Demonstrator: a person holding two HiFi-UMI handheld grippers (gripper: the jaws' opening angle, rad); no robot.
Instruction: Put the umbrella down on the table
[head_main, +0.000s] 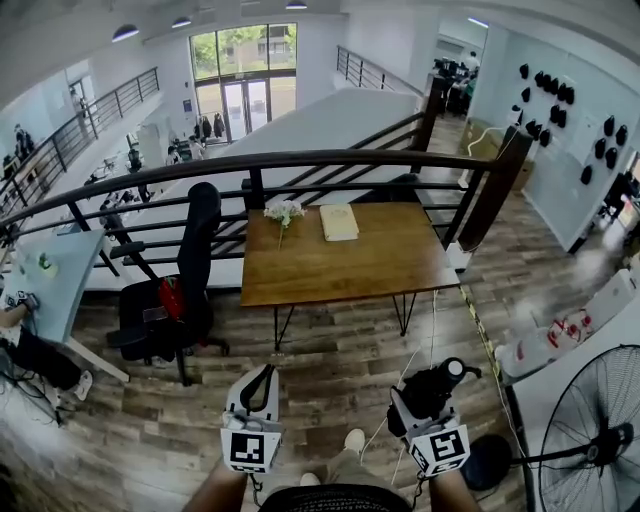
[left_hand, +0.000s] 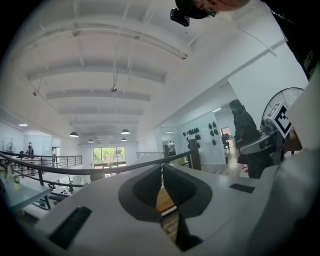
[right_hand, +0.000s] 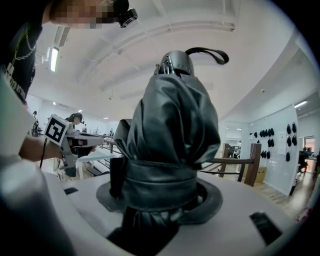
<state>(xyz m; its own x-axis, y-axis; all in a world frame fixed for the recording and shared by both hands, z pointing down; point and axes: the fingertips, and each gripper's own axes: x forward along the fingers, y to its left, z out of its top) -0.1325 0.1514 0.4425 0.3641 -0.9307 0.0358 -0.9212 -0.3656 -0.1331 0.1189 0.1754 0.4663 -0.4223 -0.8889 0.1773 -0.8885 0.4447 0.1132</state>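
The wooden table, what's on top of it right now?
A small bunch of white flowers and a pale book sit near the far edge of the table. Elsewhere there is bare wood. Anything under the book is covered.

A black office chair (something red on its seat) stands before a dark railing. White flowers sit just beside a tan book. A floor fan stands at right.

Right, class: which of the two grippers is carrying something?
The right gripper, shut on a folded black umbrella; the left gripper has its jaws together, with nothing between them.
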